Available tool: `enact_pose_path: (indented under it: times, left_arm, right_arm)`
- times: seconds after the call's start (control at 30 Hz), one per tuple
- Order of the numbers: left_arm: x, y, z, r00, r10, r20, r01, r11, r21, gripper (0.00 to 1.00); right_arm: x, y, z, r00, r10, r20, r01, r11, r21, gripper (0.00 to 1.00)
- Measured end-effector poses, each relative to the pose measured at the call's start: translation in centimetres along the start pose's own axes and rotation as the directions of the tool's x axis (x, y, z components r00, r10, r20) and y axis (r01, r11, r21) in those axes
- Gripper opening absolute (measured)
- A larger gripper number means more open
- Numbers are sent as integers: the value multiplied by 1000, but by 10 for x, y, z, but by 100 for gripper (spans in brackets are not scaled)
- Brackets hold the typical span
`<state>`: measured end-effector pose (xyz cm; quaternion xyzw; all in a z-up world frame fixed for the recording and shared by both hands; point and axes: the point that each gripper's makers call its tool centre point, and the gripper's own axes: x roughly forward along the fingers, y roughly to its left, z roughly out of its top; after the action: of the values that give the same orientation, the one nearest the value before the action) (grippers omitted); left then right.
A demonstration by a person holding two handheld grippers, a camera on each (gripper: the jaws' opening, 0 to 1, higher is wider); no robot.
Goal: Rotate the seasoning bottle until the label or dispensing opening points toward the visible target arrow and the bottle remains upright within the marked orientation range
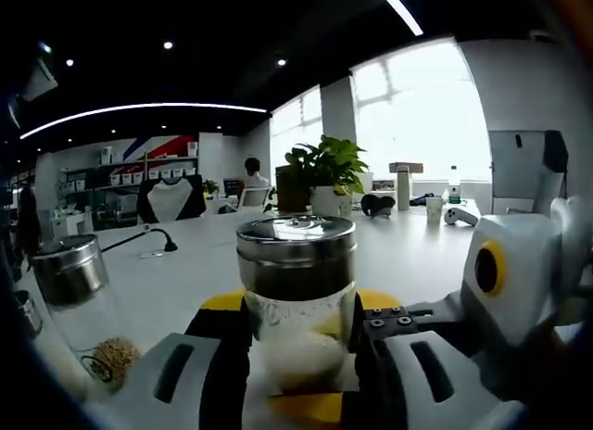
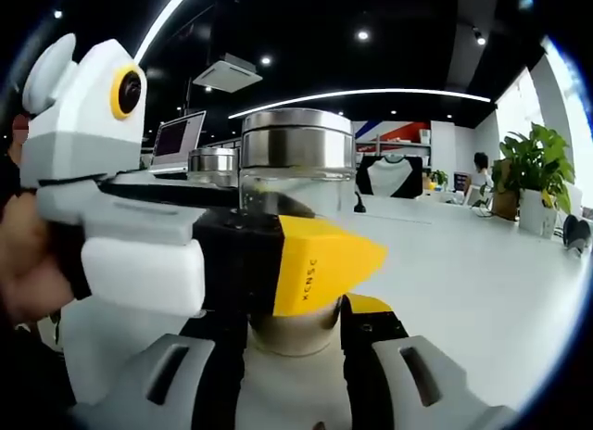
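While the bottle [image 1: 296,296] stands upright on the white surface [image 1: 408,254], it is clamped between the black jaws of the left tongs [image 1: 301,342], whose pads press its glass sides low down. A steel cap is seen on top, and pale granules lie in the bottom of the glass. In the left gripper view, the right tongs [image 1: 514,291] are seen coming in from the right, their yellow-tipped jaws set around the far side of the bottle.

In the right gripper view, the same bottle [image 2: 296,184] is seen between the right tongs [image 2: 296,342], whose jaws are drawn in against its lower part. The left tongs [image 2: 232,263] cross that view from the left, with a yellow tip [image 2: 320,263] laid over the bottle's front, and a hand [image 2: 28,263] is seen at the left edge. So both tongs are closed on the bottle at once.

A second jar [image 1: 79,305] with a steel cap stands to the left in the left gripper view, apart from the bottle. Farther back a potted plant [image 1: 324,175], a black lamp arm [image 1: 144,237] and a seated person [image 1: 252,173] are seen.
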<state>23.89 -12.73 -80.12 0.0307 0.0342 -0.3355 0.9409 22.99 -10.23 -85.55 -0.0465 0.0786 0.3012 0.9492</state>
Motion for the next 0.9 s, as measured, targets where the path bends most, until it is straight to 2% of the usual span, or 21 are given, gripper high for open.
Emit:
enact_pose_path:
  times: [0.3, 0.37, 0.4, 0.43, 0.53, 0.63, 0.9]
  left_arm:
    - [0, -3, 0, 993, -116, -9, 116, 993, 6, 44]
    - [-1, -5, 0, 988, -154, -12, 154, 988, 10, 44]
    - [-2, -10, 0, 979, -204, -15, 204, 979, 26, 44]
    - [-3, -11, 0, 975, -223, -16, 223, 975, 21, 44]
    - [-4, -10, -1, 966, -258, -22, 258, 966, 21, 44]
    - [-4, -10, -1, 964, -265, -30, 265, 964, 24, 44]
    - [-9, -13, -2, 938, -344, -33, 345, 938, 28, 44]
  right_arm:
    - [0, 1, -1, 1000, 9, -10, -9, 1000, -18, 38]
    - [1, 2, -2, 1000, 10, -12, -10, 1000, -20, 39]
    - [1, 2, -2, 1000, 11, -13, -11, 1000, -21, 39]
    - [1, 3, -2, 1000, 12, -13, -12, 1000, -20, 39]
    - [1, 4, -2, 1000, 17, -14, -18, 1000, -25, 40]
    - [1, 5, -2, 1000, 25, -18, -26, 999, -31, 40]
    - [1, 8, -3, 999, 35, -18, -36, 999, -34, 41]
